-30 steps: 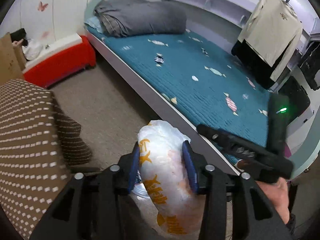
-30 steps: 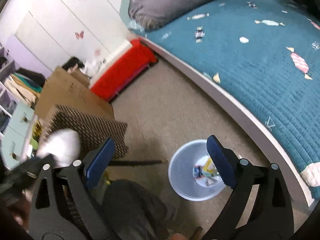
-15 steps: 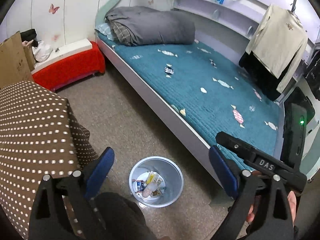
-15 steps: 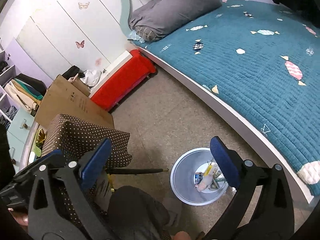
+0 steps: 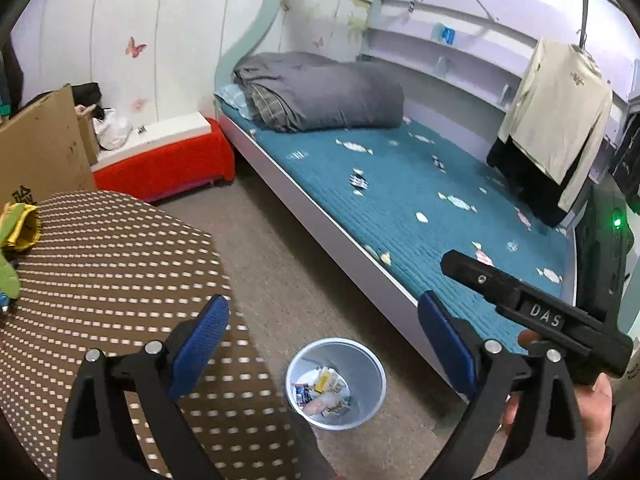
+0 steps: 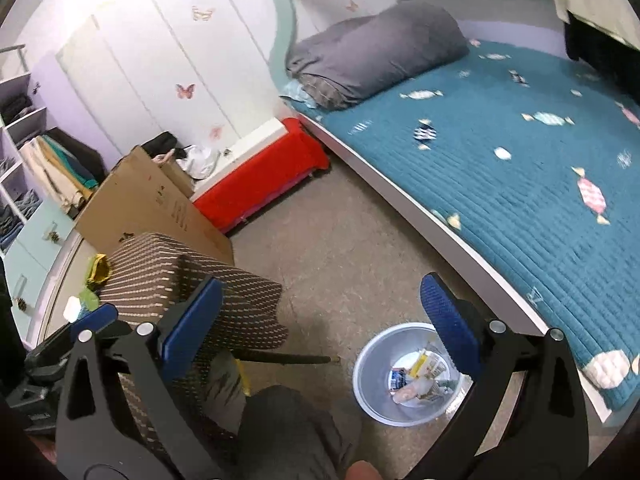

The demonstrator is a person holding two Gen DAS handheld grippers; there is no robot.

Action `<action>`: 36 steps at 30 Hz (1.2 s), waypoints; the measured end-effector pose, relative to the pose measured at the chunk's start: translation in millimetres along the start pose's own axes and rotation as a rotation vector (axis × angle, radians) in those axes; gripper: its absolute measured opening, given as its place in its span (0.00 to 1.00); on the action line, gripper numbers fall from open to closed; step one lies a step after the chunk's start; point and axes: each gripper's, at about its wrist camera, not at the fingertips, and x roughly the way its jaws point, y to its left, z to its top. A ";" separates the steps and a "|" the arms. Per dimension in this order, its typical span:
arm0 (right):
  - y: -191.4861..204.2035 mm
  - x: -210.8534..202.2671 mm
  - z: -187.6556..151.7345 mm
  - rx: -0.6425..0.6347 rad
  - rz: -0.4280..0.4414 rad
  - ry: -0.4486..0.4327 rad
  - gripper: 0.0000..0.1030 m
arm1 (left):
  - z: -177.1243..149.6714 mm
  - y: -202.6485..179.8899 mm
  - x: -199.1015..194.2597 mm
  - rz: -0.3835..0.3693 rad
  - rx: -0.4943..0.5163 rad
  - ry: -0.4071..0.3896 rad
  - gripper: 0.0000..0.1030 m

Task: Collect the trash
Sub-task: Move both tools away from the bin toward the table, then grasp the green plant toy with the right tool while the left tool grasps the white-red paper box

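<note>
A small grey bin [image 5: 335, 385] stands on the floor beside the bed, with several wrappers and a white snack bag inside; it also shows in the right wrist view [image 6: 404, 376]. My left gripper [image 5: 323, 340] is open and empty, high above the bin. My right gripper [image 6: 320, 320] is open and empty, also above the floor near the bin. Yellow and green wrappers [image 5: 18, 226] lie at the far left of the brown dotted table [image 5: 100, 280], also seen in the right wrist view [image 6: 96, 270].
A bed with a teal quilt [image 5: 420, 200] runs along the right. A red bench [image 5: 168, 164] and a cardboard box [image 5: 40, 144] stand by the wall. The right gripper's body [image 5: 540, 316] shows at the right of the left wrist view.
My left gripper opened and let go of the white snack bag, which now lies in the bin. Both grippers rose and tilted up, showing more of the table and room.
</note>
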 end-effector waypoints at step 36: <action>336.2 93.7 -34.8 -0.485 0.309 0.173 0.94 | -61.2 304.7 -156.5 0.476 -0.337 -0.138 0.91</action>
